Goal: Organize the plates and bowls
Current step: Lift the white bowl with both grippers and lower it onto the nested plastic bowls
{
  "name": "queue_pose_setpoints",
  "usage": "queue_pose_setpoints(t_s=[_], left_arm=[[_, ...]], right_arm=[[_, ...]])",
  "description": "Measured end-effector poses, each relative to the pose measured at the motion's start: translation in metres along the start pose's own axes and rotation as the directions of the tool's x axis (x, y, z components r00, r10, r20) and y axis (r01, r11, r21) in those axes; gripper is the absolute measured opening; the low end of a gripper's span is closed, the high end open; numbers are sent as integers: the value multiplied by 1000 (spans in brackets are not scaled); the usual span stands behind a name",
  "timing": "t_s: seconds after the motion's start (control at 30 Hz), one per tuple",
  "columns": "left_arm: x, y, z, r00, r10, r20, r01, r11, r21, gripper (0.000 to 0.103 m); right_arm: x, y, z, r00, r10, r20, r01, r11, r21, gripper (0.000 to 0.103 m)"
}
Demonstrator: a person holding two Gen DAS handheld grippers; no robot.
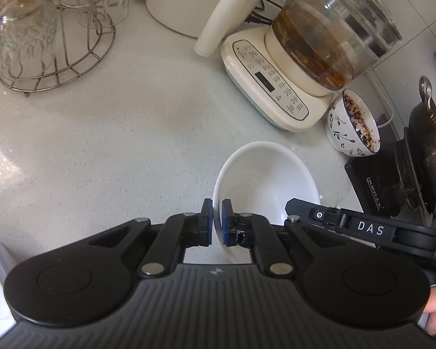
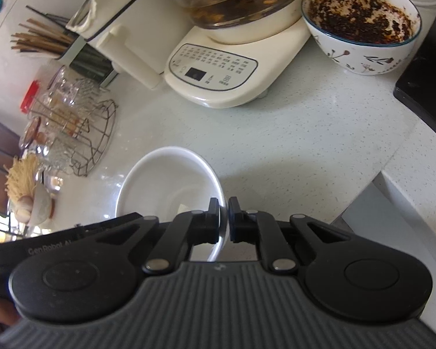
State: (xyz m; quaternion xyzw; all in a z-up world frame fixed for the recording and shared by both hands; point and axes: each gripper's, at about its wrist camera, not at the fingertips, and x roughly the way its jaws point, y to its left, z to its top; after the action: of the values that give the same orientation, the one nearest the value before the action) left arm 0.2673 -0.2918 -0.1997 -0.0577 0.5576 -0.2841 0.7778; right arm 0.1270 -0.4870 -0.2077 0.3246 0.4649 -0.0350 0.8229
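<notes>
Left wrist view is taken up mostly by the pale speckled countertop (image 1: 116, 133), on which everything else is set. Places are given here against the cream kettle base (image 1: 276, 87), with its glass pot of brown liquid, standing toward the back of the counter. A wire rack of upturned glasses (image 1: 43, 43) is seen well to the left of that base, and a dark cooker with a black pan (image 1: 430, 157) well to its right. Just beside the base, on its right, a patterned bowl (image 1: 354, 125) is seen – its inside coated with dark residue, so it is judged unwashed.

Nearer than the base, toward the counter's front edge, a plain white bowl (image 1: 264, 186) is held by both tools at once. The left gripper (image 1: 217, 222) is clenched on the bowl's left rim, one pad inside and one outside; the right gripper (image 2: 223, 219) is pinched on the opposite rim in the same way. Whether the bowl rests on the counter or is lifted slightly cannot be told.

As a judgement, the work is at an early stage – one bowl is in hand and not yet stacked or put away, the patterned bowl is untouched, and no plates are visible in either view.
</notes>
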Motion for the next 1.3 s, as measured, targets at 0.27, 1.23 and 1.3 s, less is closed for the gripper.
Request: queue_pose_setpoints(t_s=[0.27, 1.23, 1.3], left_arm=[[-24, -4, 0, 998, 7, 59, -6, 1000, -16, 7], [-131, 35, 1, 987, 32, 160, -22, 998, -64, 7], [-141, 42, 1, 986, 31, 165, -19, 997, -72, 7]], right_arm=[[-18, 10, 4, 998, 49, 29, -47, 997, -60, 10], [-45, 98, -5, 991, 129, 39, -121, 979, -165, 10], [-47, 106, -5, 990, 136, 46, -126, 978, -168, 10]])
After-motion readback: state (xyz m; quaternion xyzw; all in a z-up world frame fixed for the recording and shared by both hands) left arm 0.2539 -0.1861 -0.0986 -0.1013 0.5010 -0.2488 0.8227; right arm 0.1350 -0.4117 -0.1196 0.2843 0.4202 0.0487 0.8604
